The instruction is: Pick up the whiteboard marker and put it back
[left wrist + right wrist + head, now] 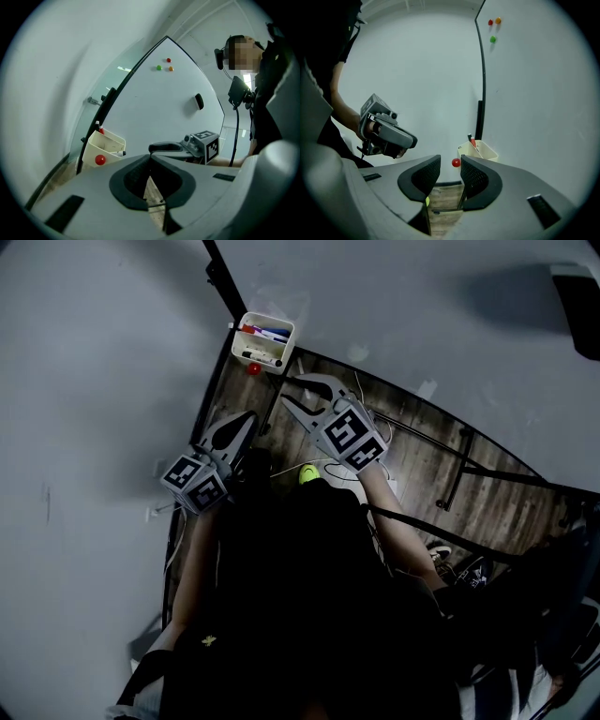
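Note:
A white marker tray (pixel 265 341) hangs at the lower edge of the whiteboard. Red and blue markers (pixel 265 333) lie in it, and a round red magnet (pixel 254 368) sticks to its front. In the right gripper view the tray (pixel 480 151) stands just beyond the jaws, with a red-capped marker (pixel 473 142) poking up from it. My right gripper (pixel 290 389) is open and holds nothing; it sits just right of and below the tray. My left gripper (pixel 251 414) hangs lower, to the left, and its jaws meet at the tips (pixel 150 157) with nothing between them.
The whiteboard (pixel 154 103) carries three small coloured magnets (pixel 168 60) and a black eraser (pixel 199 101). A wood-look floor (pixel 422 456) lies below, with the board's black stand bars (pixel 459 465), a cable and a yellow-green ball (pixel 308 473) on it.

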Tool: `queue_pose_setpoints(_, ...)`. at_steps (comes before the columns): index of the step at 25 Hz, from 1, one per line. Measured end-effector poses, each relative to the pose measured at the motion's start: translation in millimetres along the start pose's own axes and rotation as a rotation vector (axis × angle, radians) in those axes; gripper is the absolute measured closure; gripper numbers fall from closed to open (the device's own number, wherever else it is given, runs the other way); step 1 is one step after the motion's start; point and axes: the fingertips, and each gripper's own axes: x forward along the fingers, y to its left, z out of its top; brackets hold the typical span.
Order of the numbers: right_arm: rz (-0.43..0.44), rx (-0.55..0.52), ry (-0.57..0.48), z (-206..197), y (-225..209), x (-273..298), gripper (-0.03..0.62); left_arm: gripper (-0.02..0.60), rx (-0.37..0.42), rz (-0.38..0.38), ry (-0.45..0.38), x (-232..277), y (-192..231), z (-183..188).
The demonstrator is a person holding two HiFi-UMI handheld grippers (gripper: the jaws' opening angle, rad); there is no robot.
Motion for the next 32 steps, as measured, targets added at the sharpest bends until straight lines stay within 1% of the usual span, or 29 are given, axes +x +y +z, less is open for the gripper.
queue_pose_setpoints(5,-0.032,-0.048,0.058,-6,-8,24,0.449,0.566,-0.014,-0.028,0.027,-1,16,-1)
queue_pose_setpoints(9,-0.045,-0.071,0.094,-7,-12,45,0.418,0.566,-0.01,-0.058,0.047,2,31,5)
queue_pose_setpoints(13,-0.071,-0.103,0.154,-20,-24,72,0.407,0.566,-0.041,-0.09,0.061,9,56,4)
queue_pose_setpoints(17,-0.096,-0.121,0.19,-17,-32,81,0.405,0.566,-0.036,-0.123,0.088,8,61,14)
queue_pose_setpoints(22,-0.098,-0.138,0.224,-19,-32,84,0.405,0.566,-0.027,-0.145,0.093,7,62,23)
queue_pose_setpoints(29,-0.108,-0.108,0.235,-24,-37,92,0.405,0.566,-0.029,-0.15,0.092,9,77,29)
queue_pose_setpoints(32,-0.102,-0.111,0.236,-22,-33,93,0.407,0.566,-0.033,-0.153,0.095,5,75,30)
